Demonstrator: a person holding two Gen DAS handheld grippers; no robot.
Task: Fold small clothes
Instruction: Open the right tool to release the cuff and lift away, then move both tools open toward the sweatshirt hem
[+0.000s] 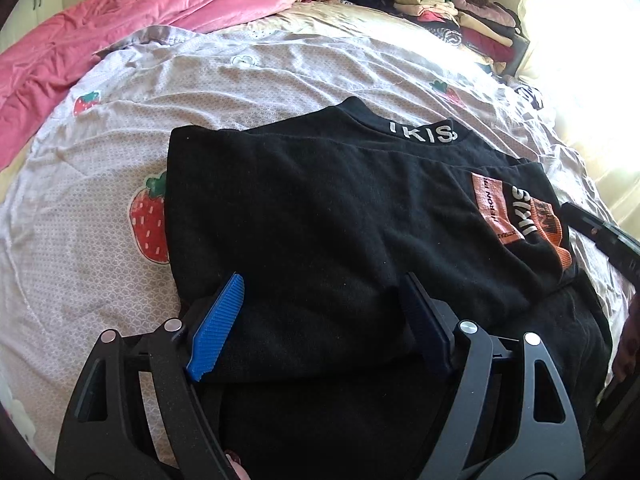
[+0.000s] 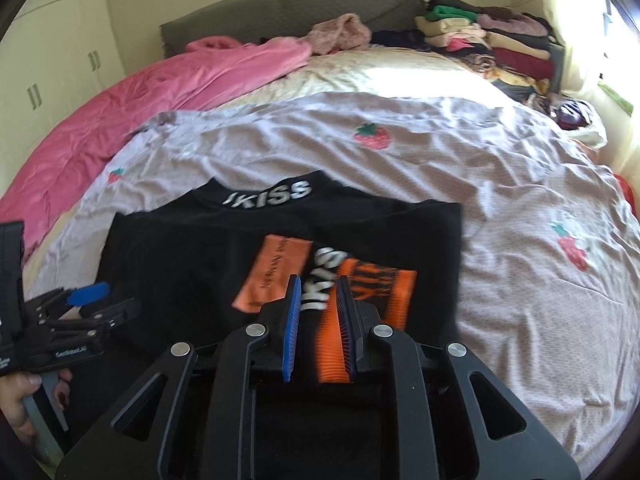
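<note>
A black top (image 1: 320, 216) printed "IKISS" on its collar, with orange patches on the chest, lies partly folded on the strawberry-print bedsheet (image 1: 100, 208) of the bed. The left tongs (image 1: 324, 320) hover spread wide over its near edge, grasping nothing. The right tongs (image 2: 319, 312) stand slightly parted over the orange print; whether their pads (image 2: 292, 328) pinch cloth cannot be told.

Setting: home bedroom; bed (image 2: 400, 160) spread with pale strawberry-print cover; grey headboard (image 2: 280, 4) against cream wall; pink quilt (image 2: 140, 92) bunched at one side; stack of folded clothes (image 2: 500, 44) in the far corner; cream wardrobe doors (image 2: 60, 60) with dark handles; sunlit window side.
</note>
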